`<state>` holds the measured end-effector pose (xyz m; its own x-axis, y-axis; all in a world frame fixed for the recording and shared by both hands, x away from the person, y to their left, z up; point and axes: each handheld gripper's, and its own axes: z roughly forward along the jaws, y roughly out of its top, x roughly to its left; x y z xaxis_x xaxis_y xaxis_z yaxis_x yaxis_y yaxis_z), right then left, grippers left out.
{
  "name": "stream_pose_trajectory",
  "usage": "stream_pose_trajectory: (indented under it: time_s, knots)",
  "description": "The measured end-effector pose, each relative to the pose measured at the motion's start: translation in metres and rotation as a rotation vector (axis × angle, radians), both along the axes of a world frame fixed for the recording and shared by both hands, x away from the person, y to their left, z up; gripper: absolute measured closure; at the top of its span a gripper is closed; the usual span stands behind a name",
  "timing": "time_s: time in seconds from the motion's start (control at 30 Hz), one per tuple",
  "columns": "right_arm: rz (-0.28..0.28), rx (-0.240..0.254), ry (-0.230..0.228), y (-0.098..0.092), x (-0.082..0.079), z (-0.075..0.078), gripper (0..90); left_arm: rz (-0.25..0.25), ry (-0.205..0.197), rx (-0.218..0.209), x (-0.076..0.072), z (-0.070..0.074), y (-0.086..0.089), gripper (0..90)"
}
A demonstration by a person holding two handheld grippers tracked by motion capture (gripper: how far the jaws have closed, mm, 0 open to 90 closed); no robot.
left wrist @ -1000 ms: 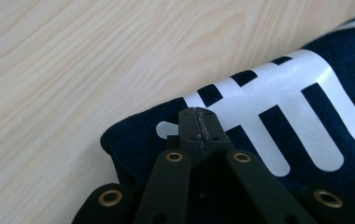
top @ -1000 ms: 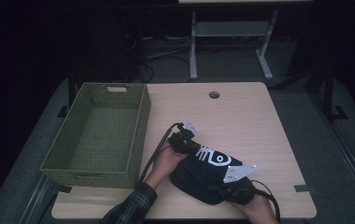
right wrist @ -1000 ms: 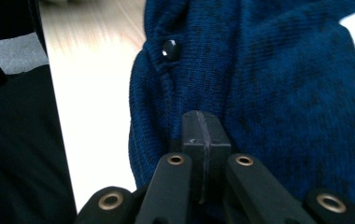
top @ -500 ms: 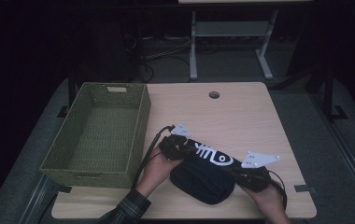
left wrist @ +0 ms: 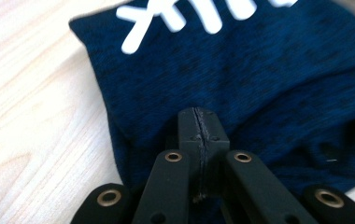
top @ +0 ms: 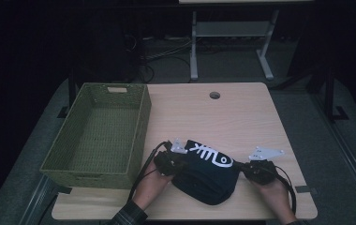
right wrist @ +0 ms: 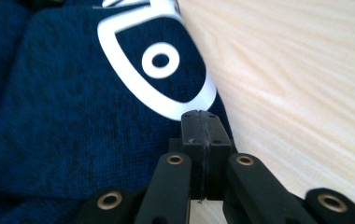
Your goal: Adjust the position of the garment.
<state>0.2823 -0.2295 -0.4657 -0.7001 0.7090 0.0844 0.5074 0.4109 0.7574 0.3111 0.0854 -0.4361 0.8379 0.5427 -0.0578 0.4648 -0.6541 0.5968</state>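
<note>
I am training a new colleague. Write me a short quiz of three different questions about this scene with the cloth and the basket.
1. True or false: the dark blue cloth lies inside the green basket.
2. Which jaws are shut? A) left gripper only B) right gripper only C) both
3. Fill in: the white print on the cloth shows a fish ____.

Key: 1 false, it lies on the table beside the basket; 2 C; 3 skeleton.
</note>
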Motion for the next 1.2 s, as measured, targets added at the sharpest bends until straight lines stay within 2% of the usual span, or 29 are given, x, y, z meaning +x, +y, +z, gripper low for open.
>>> stream_pose_trajectory:
  time_s: [0.07,0.1,0.2,0.23,0.33,0.4,0.5,0.67,0.87,1.03,1.13,1.2]
  knots:
    - [0.001,-0.015,0.006,0.001,0.001,-0.003,89.7,0.006,-0.005,0.015,0.002,-0.003,-0.001,89.9]
    - [0.000,-0.007,0.009,0.001,0.001,-0.004,89.7,0.006,-0.008,0.023,0.004,-0.004,-0.001,89.9]
    - [0.000,-0.010,0.007,0.001,0.000,-0.004,89.2,0.014,-0.006,0.014,0.006,-0.004,0.000,89.7]
    - [-0.002,-0.008,0.005,0.001,-0.001,-0.004,86.0,0.017,-0.006,0.013,0.006,-0.003,0.000,87.6]
    - [-0.005,0.003,-0.011,-0.001,-0.003,-0.001,77.6,0.039,0.006,-0.032,0.008,0.002,0.004,78.6]
    - [-0.015,0.019,-0.023,-0.004,-0.004,0.001,69.8,0.059,0.006,-0.071,0.011,0.008,0.008,69.2]
    - [-0.043,0.016,-0.045,-0.008,-0.006,0.004,59.8,0.076,0.001,-0.092,0.016,0.012,0.011,56.0]
    - [-0.084,0.020,-0.059,-0.016,-0.011,0.006,44.0,0.086,0.002,-0.107,0.024,0.013,0.013,45.6]
    - [-0.145,-0.020,-0.019,-0.029,-0.015,-0.002,26.9,0.105,0.017,-0.125,0.033,0.006,0.013,34.7]
    - [-0.193,-0.046,-0.010,-0.040,-0.017,-0.008,18.8,0.125,0.045,-0.154,0.039,-0.005,0.014,31.2]
    - [-0.208,-0.039,-0.003,-0.044,-0.014,-0.011,16.4,0.114,0.055,-0.135,0.041,-0.010,0.013,29.5]
    - [-0.213,-0.053,-0.006,-0.043,-0.013,-0.013,15.0,0.110,0.063,-0.127,0.042,-0.013,0.013,29.3]
